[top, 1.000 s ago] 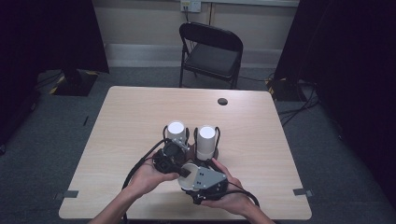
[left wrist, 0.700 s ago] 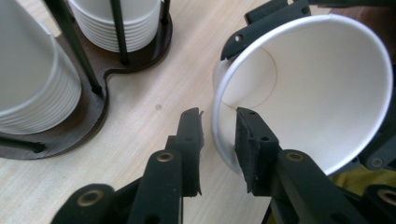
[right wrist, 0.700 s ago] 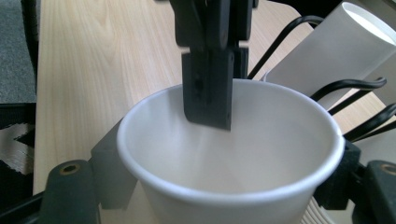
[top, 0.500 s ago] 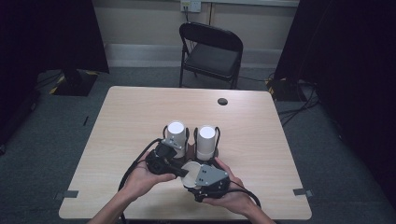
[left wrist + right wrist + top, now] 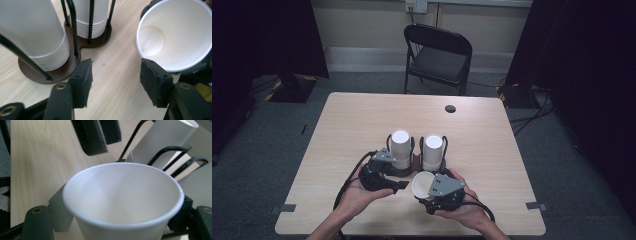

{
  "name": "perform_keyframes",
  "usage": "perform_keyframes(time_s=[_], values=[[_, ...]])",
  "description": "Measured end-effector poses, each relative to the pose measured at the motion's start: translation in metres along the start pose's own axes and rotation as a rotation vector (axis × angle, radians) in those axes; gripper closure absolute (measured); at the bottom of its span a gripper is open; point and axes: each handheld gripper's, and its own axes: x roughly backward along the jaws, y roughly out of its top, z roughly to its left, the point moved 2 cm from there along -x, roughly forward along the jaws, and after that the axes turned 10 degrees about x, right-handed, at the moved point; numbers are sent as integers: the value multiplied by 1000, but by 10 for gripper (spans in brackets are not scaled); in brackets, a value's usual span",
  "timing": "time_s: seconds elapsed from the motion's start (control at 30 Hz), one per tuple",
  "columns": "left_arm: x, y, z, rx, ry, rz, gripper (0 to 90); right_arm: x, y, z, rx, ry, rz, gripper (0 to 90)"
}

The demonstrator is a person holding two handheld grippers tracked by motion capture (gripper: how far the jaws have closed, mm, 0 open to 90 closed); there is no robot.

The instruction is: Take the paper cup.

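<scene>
No readable writing; right tongs (image 5: 424, 186) clamped on a white paper cup (image 5: 423, 185) tipped toward left tongs (image 5: 399, 184), whose jaws stand apart just beside it, near the cup rack (image 5: 404, 171) on table (image 5: 352, 125).

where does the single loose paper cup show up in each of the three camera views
High view: the loose cup is low centre, at the front of the right tool, mouth tipped up and left.
Left gripper view: cup at upper right, its open mouth facing the camera.
Right gripper view: cup fills the lower centre, between that tool's jaws.
Shared landmark: the wire cup holder with two cup stacks.
</scene>
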Motion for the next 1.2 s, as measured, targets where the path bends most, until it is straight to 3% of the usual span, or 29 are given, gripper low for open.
perform_keyframes(time_s=[0.23,0.33,0.63,0.77,0.83,1.2], values=[[-3,-11,8,19,20,-14,398,8,-9,-5,-54,-22,-1,240],[-3,-15,9,21,9,-37,395,11,-14,-6,-80,-27,0,240],[-7,-27,16,-19,37,-89,370,18,-27,-14,-166,-43,-4,238],[-8,-33,20,-12,39,-90,354,19,-32,-17,-203,-45,-12,239],[-10,-35,23,6,48,-57,352,19,-34,-19,-218,-53,-12,239],[-10,-44,27,-3,27,-96,315,25,-42,-34,-276,-89,-30,240]])
